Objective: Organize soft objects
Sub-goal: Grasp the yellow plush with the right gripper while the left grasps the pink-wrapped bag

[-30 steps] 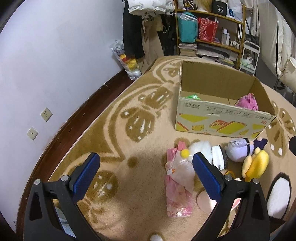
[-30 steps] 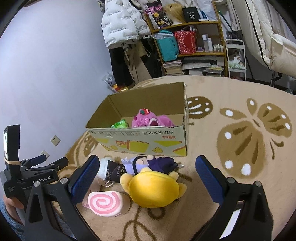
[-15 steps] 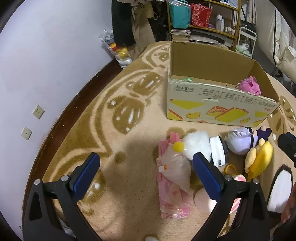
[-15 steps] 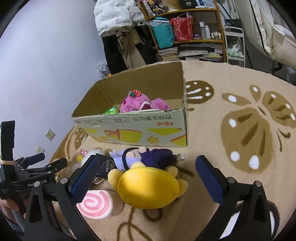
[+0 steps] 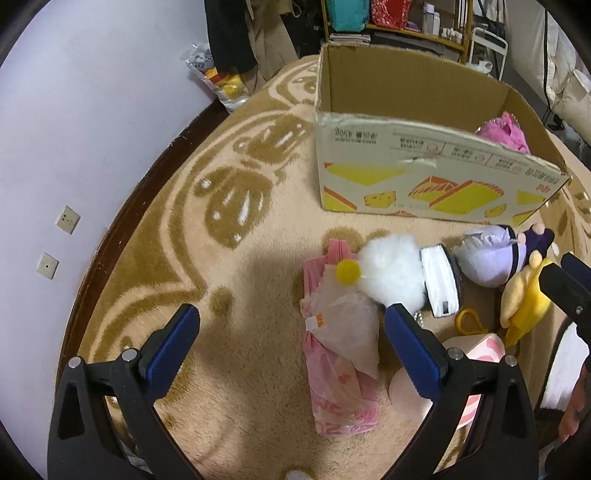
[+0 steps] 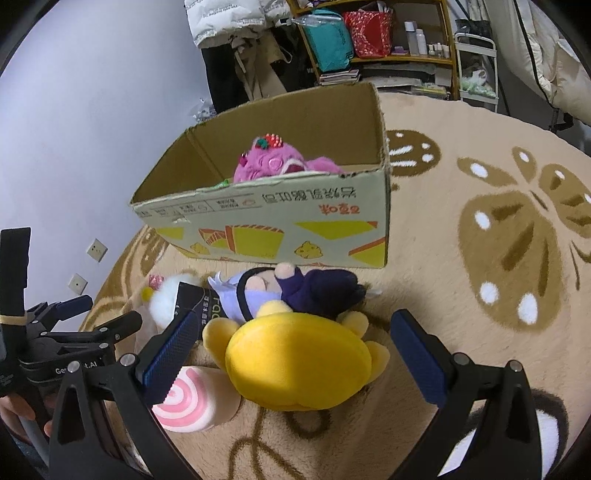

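Note:
Soft toys lie on the rug before an open cardboard box (image 5: 424, 173) (image 6: 295, 221). A pink plush (image 6: 273, 162) (image 5: 506, 131) sits inside it. My left gripper (image 5: 291, 343) is open and empty above a pink bagged item (image 5: 340, 350), next to a white fluffy toy (image 5: 391, 273). My right gripper (image 6: 291, 354) is open and empty, its jaws on either side of a yellow plush (image 6: 295, 365) (image 5: 524, 299). A purple doll (image 6: 288, 291) (image 5: 491, 258) and a pink swirl roll (image 6: 184, 406) (image 5: 476, 347) lie beside it.
A purple wall with sockets (image 5: 66, 219) and a dark skirting run along the left. Shelves with bags (image 6: 354, 33) and hanging clothes (image 6: 229, 22) stand behind the box. The left gripper and hand show in the right wrist view (image 6: 55, 350).
Both grippers have come lower and closer to the toys. The yellow plush now sits between the right jaws; the bagged item is nearer the left jaws. Nothing was picked up.

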The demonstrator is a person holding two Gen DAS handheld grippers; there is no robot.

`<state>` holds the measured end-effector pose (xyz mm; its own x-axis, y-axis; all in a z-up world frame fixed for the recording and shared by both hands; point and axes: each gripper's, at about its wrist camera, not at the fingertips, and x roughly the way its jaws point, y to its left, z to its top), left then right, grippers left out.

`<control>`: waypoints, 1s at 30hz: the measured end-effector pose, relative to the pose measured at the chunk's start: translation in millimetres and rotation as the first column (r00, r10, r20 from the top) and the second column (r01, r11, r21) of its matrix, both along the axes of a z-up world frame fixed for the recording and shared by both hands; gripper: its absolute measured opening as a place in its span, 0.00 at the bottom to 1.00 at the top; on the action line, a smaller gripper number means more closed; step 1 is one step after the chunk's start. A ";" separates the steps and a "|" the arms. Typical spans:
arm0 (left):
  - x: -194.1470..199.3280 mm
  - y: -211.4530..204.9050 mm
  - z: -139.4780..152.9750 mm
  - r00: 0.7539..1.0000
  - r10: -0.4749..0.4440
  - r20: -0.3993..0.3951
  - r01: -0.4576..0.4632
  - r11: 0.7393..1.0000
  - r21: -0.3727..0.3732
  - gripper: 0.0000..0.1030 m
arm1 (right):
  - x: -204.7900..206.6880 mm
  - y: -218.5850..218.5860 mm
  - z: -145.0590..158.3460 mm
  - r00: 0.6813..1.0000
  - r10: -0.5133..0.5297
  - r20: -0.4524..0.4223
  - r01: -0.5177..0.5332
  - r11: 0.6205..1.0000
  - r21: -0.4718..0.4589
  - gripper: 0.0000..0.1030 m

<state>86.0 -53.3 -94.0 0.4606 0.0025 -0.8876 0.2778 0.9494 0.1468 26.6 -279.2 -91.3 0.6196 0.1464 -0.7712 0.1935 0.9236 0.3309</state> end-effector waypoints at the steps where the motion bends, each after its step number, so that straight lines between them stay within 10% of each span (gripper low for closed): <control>1: 0.3 -0.4 -1.3 1.000 -0.001 -0.005 0.001 1.000 0.001 0.97 | 1.0 1.1 -1.5 1.000 0.004 -0.006 -0.004 1.000 -0.001 1.00; 30: 9.4 -6.5 -41.5 0.988 -0.001 -0.156 0.006 1.000 0.029 0.96 | 10.9 -0.4 -31.7 0.992 0.018 -0.128 -0.014 0.999 0.033 1.00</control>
<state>95.4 -59.8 -135.5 0.3167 0.0278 -0.9481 0.3027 0.9443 0.1288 37.5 -279.6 -123.0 0.5132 0.1811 -0.8389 0.2215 0.9164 0.3333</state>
